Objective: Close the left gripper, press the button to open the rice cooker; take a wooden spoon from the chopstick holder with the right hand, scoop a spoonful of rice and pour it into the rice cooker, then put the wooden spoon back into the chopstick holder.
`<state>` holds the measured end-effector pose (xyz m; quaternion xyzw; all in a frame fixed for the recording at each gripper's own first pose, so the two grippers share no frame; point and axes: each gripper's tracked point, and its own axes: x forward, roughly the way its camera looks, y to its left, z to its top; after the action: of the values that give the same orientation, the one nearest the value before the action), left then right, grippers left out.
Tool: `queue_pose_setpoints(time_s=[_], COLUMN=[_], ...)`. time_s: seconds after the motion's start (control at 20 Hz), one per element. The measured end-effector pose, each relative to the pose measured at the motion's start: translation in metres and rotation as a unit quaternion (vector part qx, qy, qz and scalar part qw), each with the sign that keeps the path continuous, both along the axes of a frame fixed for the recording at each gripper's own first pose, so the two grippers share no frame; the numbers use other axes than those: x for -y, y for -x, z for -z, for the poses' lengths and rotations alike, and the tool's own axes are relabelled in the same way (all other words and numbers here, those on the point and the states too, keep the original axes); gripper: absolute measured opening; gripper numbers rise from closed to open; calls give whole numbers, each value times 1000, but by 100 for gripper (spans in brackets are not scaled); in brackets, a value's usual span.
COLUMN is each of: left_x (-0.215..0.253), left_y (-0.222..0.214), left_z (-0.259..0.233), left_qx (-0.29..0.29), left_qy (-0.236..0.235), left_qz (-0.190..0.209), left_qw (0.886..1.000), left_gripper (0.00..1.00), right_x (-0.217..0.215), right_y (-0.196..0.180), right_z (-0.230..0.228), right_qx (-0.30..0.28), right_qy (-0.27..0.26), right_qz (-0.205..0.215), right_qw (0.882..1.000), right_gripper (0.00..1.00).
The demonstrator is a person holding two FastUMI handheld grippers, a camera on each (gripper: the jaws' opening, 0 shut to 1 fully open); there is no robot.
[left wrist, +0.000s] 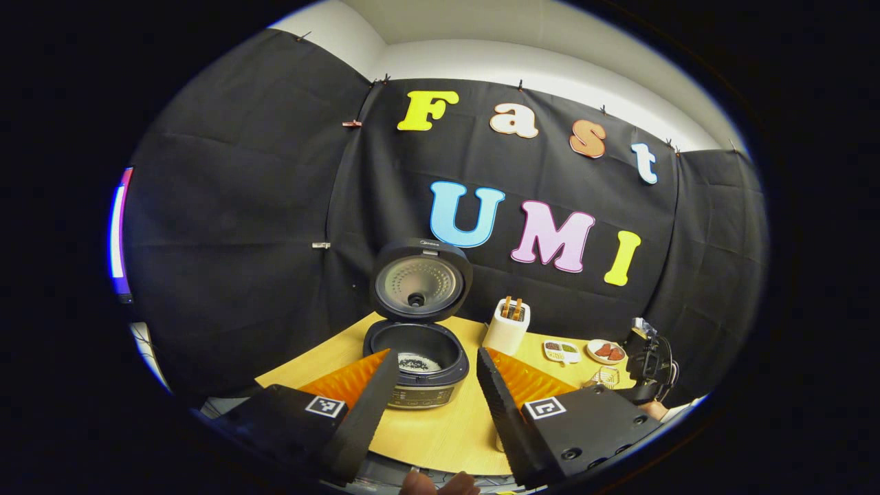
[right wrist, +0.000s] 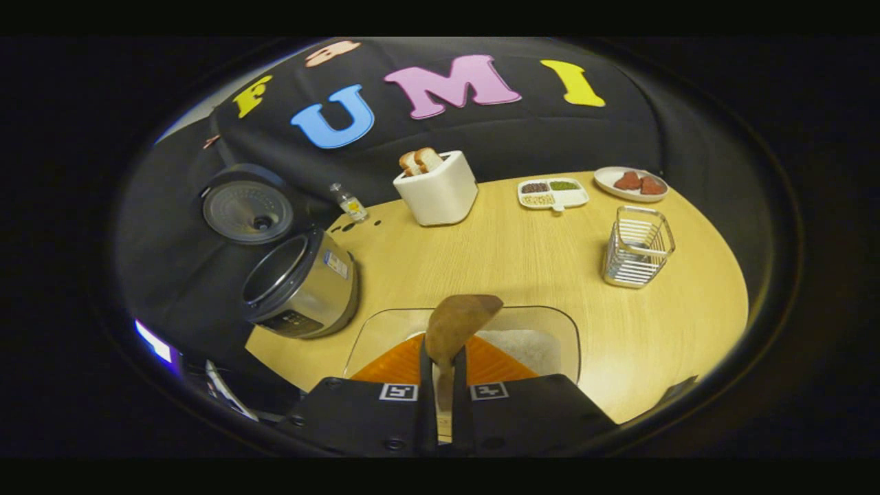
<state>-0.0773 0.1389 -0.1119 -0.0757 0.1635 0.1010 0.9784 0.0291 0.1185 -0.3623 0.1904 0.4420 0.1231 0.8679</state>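
The rice cooker (left wrist: 440, 385) stands open in the left gripper view, its lid (left wrist: 421, 278) upright, with some white rice and dark specks in the pot. My left gripper (left wrist: 434, 354) hovers open in front of it, holding nothing. In the right gripper view my right gripper (right wrist: 443, 357) is shut on the handle of the wooden spoon (right wrist: 457, 320). The spoon's bowl hangs over the glass dish of rice (right wrist: 529, 347); whether it carries rice is hidden. The cooker (right wrist: 302, 285) sits to its left. The wire chopstick holder (right wrist: 638, 246) stands at the right.
On the round wooden table (right wrist: 522, 261) stand a white toaster (right wrist: 436, 185) with bread, a small bottle (right wrist: 349, 203), a divided seasoning dish (right wrist: 552, 192) and a plate (right wrist: 631, 182) with red pieces. The right gripper (left wrist: 650, 371) shows far right in the left gripper view.
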Motion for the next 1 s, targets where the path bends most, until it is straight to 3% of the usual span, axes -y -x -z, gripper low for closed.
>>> queue_pose_setpoints(time_s=[0.15, 0.3, 0.65, 0.75, 0.8, 1.0], left_x=[1, 0, -5, -9, -11, -20], left_y=[-3, -5, -6, -5, -4, 3], left_z=[-1, -3, -4, -4, -4, -3], left_qx=[-2, -3, -4, -5, -5, -7], left_qy=[-3, -10, -14, -13, -12, -12], left_qz=[0, -1, -11, -17, -20, -32], left_qw=[1000, 1000, 1000, 1000, 1000, 999], left_gripper=[80, 80, 80, 80, 80, 80], right_x=[1, 2, -6, -13, -19, -54], right_y=[-7, -14, -38, -45, -48, -70], right_z=[-9, -21, -72, -93, -103, -138], right_qx=[-12, -4, 9, 14, 17, 33], right_qy=[-48, -61, -149, -174, -186, -223], right_qz=[38, 41, 73, 75, 74, 66], right_qw=[998, 997, 986, 982, 980, 972], right_gripper=[12, 8, 12, 17, 12, 12])
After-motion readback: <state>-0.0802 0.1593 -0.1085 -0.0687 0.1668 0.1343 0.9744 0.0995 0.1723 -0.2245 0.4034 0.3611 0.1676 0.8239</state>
